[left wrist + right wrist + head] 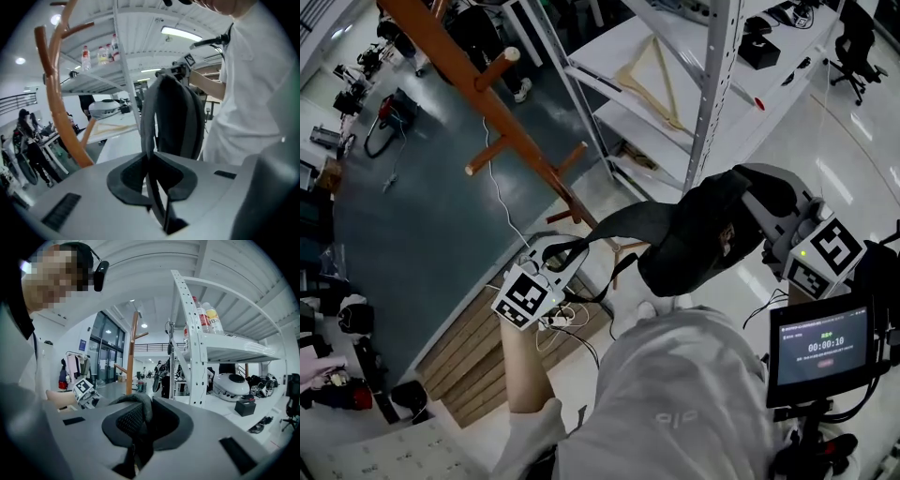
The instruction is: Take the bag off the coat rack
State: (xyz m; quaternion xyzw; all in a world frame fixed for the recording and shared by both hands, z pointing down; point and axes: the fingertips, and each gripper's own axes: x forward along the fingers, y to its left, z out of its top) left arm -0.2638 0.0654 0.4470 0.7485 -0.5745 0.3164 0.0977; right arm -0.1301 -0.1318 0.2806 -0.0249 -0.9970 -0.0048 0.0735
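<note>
A tall white metal shelving unit [712,84] stands over pale glossy flooring, with a light wooden triangular frame [667,86] lying on one of its shelves. Clear plastic bottles with coloured labels [206,317] sit in a row on an upper shelf, and lower down there is a rounded white shell [228,384] beside a small black box [245,406]. A black swivel office chair [853,42] is parked behind the shelving. Pale wooden slats [478,352] lie by a dark grey-green floor section [422,216], and a small dark screen [822,345] shows a timer.
</note>
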